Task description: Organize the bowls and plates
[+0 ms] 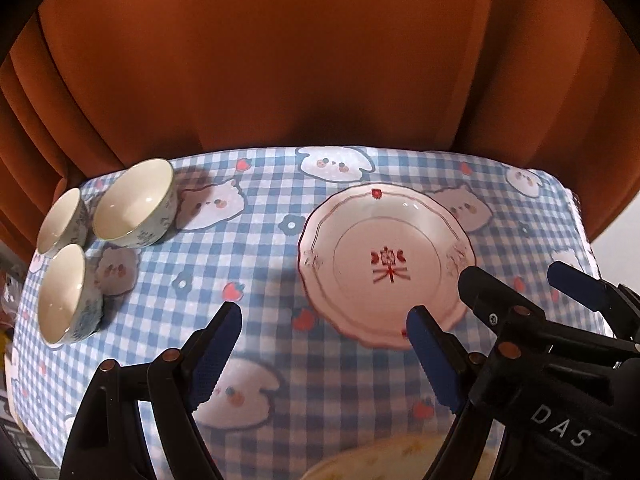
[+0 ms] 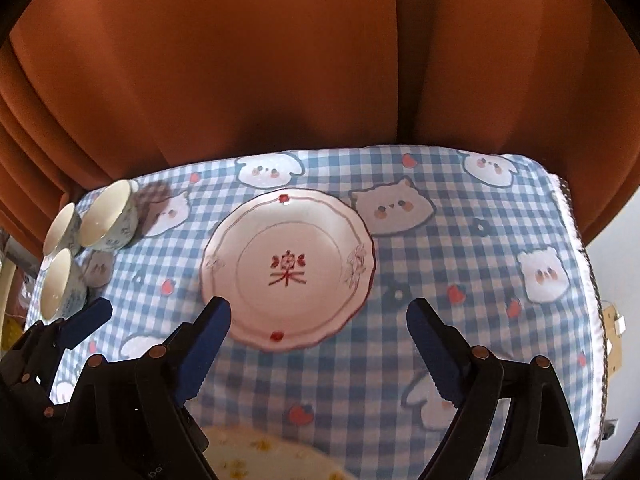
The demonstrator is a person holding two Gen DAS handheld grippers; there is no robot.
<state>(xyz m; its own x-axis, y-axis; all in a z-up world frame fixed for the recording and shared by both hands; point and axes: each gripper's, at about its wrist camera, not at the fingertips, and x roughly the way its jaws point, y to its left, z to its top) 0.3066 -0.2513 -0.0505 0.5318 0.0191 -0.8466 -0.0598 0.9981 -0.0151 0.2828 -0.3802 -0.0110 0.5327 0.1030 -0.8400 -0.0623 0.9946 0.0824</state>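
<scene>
Orange curtain (image 1: 260,60) hung behind, blue gingham tablecloth (image 1: 272,216) spread flat, white scalloped plate (image 1: 384,264) laid centre-right on it, three cream bowls (image 1: 136,204) clustered at far left, left gripper (image 1: 324,320) and right gripper (image 2: 318,310) both held spread, nothing clamped.

Two hand-held grippers hang side by side, both angled steeply downward. The left gripper (image 1: 324,316) has its jaws spread wide, the blue pads (image 1: 218,354) apart with nothing clamped between them. The right gripper (image 2: 318,312) is likewise agape, its pads (image 2: 434,354) gripping nothing. Each one's black frame reaches into the other's camera: the right gripper's at the right edge of the left view, the left gripper's at the lower left of the right view.
</scene>
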